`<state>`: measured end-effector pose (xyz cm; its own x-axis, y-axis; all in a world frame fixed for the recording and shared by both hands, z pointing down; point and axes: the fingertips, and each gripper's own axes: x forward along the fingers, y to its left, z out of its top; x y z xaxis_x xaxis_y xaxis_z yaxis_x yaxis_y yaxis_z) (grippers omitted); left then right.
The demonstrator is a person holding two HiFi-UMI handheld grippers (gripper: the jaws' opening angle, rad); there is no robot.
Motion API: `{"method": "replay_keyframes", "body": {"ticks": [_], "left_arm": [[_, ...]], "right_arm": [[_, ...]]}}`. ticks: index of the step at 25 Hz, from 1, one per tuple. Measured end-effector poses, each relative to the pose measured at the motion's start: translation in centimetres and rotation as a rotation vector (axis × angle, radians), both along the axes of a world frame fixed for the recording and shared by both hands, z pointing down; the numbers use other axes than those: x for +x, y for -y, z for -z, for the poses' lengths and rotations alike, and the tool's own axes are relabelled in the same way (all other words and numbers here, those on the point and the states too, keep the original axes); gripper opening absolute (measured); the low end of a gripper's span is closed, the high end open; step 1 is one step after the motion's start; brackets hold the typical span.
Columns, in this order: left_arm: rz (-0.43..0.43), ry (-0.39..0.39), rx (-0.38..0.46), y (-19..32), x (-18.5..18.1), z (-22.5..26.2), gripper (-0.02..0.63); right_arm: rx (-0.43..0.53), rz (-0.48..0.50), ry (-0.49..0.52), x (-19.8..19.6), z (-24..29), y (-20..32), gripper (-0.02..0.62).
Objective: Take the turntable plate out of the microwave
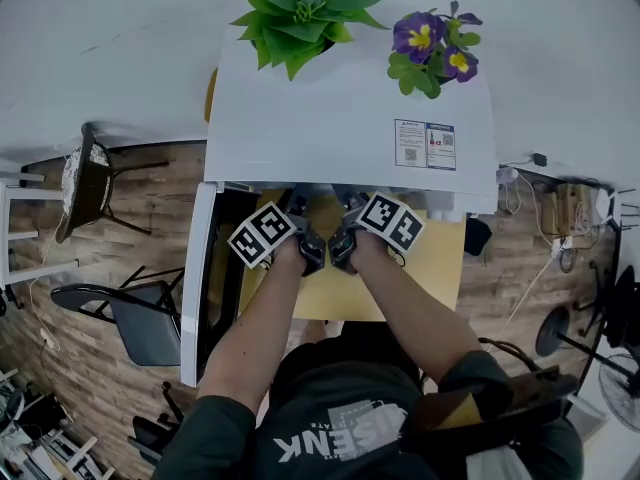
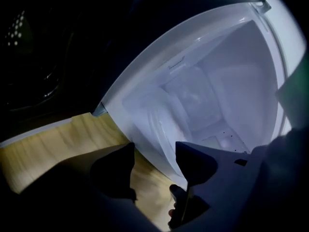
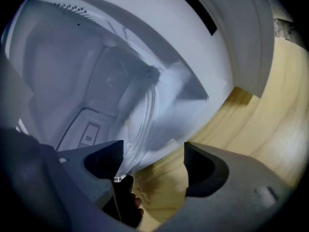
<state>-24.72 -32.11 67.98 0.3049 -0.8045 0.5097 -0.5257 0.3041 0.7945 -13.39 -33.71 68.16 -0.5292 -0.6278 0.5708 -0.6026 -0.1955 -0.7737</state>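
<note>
A white microwave (image 1: 350,118) stands on a wooden table (image 1: 440,268) with its door (image 1: 197,278) swung open to the left. The clear glass turntable plate (image 3: 145,110) lies inside the white cavity; in the left gripper view the plate (image 2: 161,112) shows only faintly. My left gripper (image 1: 300,213) (image 2: 154,166) is open at the cavity's front edge, over the wood. Beside it my right gripper (image 1: 352,211) (image 3: 154,166) is also open, with the plate's near rim close to its left jaw. Neither holds anything. In the head view the microwave top hides the plate.
A green plant (image 1: 295,8) and a pot of purple flowers (image 1: 432,48) stand on the microwave top. A dark folding chair (image 1: 140,318) and a stool (image 1: 85,183) are on the wooden floor at the left. Cables and stands (image 1: 560,238) crowd the right side.
</note>
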Motion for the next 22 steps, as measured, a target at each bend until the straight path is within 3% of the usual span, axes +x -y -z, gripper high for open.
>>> {"method": "replay_keyframes", "body": {"ticks": [4, 7, 12, 17, 22], "left_arm": [[-0.005, -0.007, -0.013, 0.0, 0.2, -0.3, 0.261], [-0.004, -0.048, -0.013, -0.3, 0.5, -0.4, 0.261], [-0.071, 0.012, -0.004, -0.7, 1.0, -0.3, 0.254], [-0.094, -0.012, 0.005, -1.3, 1.3, 0.2, 0.197], [-0.126, 0.001, 0.009, -1.2, 2.2, 1.0, 0.084]], "right_arm": [[-0.033, 0.024, -0.087, 0.1, -0.4, 0.1, 0.377], [-0.028, 0.018, -0.08, 0.1, -0.4, -0.1, 0.373], [-0.001, 0.009, -0.061, 0.5, -0.4, -0.5, 0.356], [-0.007, 0.017, -0.054, 0.7, -0.4, -1.0, 0.356], [-0.017, 0.015, -0.051, 0.9, -0.5, -1.3, 0.354]]}}
